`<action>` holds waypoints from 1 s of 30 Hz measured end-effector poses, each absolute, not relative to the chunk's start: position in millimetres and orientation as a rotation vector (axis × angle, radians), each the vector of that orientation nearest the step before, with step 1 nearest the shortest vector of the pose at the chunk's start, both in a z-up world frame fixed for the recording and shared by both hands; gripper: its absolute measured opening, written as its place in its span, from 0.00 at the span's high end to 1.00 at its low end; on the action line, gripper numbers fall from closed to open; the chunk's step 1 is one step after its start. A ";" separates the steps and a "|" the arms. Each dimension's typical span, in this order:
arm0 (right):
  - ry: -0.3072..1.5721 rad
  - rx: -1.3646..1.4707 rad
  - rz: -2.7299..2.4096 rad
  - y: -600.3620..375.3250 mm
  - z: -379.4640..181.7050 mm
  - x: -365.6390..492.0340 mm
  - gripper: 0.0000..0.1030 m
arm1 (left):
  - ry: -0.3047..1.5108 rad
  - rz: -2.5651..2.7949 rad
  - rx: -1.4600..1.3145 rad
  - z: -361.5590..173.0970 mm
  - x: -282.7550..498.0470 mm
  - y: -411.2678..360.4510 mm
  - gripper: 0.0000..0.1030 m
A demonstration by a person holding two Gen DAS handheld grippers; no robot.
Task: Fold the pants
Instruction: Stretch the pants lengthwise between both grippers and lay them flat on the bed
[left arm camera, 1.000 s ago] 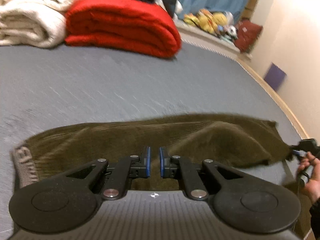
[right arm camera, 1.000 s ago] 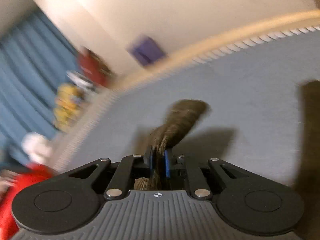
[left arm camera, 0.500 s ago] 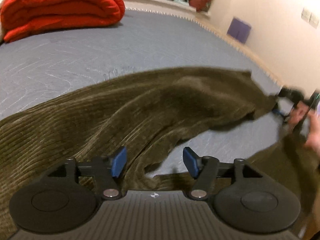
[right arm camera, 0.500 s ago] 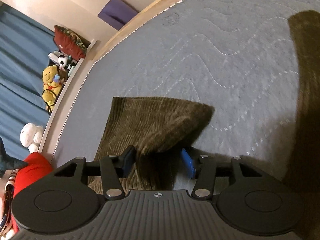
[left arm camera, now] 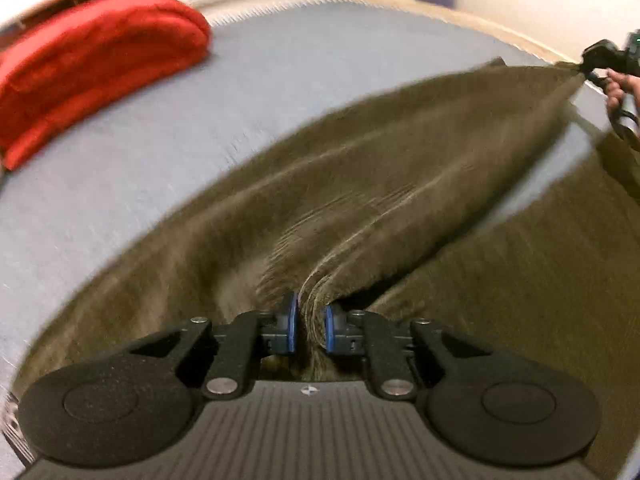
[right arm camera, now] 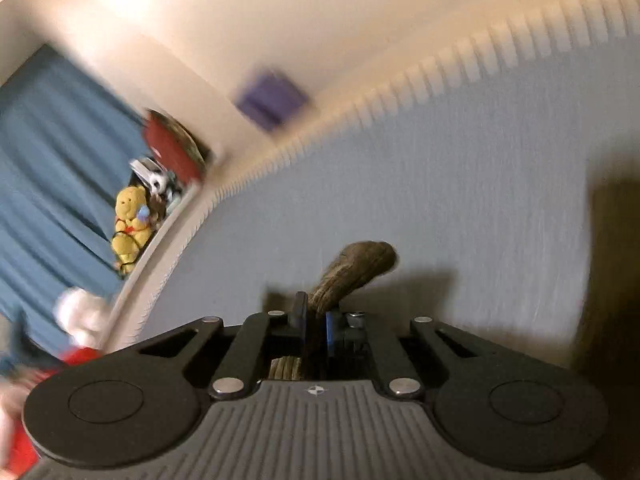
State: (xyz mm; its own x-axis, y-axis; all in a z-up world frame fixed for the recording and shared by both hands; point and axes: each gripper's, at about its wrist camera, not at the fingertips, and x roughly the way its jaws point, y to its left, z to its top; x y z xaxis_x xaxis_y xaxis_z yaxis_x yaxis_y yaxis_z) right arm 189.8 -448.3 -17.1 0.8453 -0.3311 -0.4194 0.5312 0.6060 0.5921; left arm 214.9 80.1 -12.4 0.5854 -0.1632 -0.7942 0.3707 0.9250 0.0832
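The olive corduroy pants (left arm camera: 360,184) lie stretched across the grey-blue bed (left arm camera: 120,152). My left gripper (left arm camera: 308,326) is shut on a bunched fold of the pants near their middle edge. One leg runs taut up to the right, where my right gripper (left arm camera: 592,68) holds its end. In the right wrist view my right gripper (right arm camera: 316,320) is shut on the pants' leg end (right arm camera: 356,264), which sticks out past the blue pads above the bed. Another part of the pants (left arm camera: 540,300) lies at lower right.
A folded red blanket (left arm camera: 88,60) sits at the back left of the bed. Stuffed toys (right arm camera: 130,228) line a ledge by blue curtains (right arm camera: 52,168). A purple patch (right arm camera: 272,98) is on the wall. The bed's edge (right arm camera: 400,92) runs near the wall.
Half a second ago both grippers were open over the pants. Both have shut on the fabric and pulled the leg taut between them.
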 end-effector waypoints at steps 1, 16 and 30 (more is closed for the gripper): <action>0.326 0.770 -0.568 -455.0 -22.1 186.8 0.93 | 0.936 -0.355 0.227 -15.4 214.5 84.3 0.84; 0.351 0.604 -0.513 -423.1 74.3 155.3 0.57 | 0.743 -0.344 -0.187 101.1 162.1 178.4 0.41; 0.359 0.257 0.313 -204.5 159.4 15.2 0.52 | 0.624 -0.042 -0.251 124.9 44.5 266.7 0.87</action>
